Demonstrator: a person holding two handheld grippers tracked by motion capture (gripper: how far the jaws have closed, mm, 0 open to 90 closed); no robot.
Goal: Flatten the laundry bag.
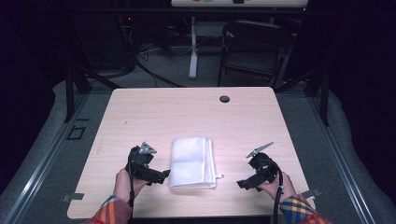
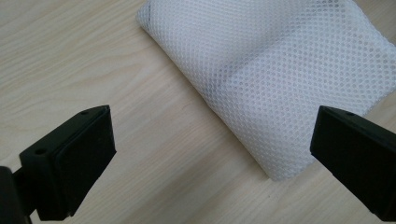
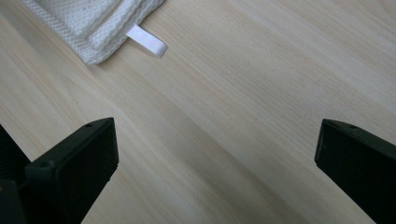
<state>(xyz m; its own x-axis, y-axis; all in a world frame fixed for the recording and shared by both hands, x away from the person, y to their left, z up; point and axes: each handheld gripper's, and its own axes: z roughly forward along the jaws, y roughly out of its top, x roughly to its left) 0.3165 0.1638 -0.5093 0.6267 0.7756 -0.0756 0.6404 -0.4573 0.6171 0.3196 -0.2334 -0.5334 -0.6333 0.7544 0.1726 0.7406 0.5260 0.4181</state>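
We see one folded white mesh cloth [image 1: 193, 162] lying flat near the table's [image 1: 149, 107] front edge, between the left gripper [image 1: 161, 175] and right gripper [image 1: 243, 183], both spread wide and holding nothing. A shallow pinch might, we judge, lift just the top layer and unfold it, or snag the one small tag [image 3: 147, 41]. Count: one cloth, two grippers, one tag.
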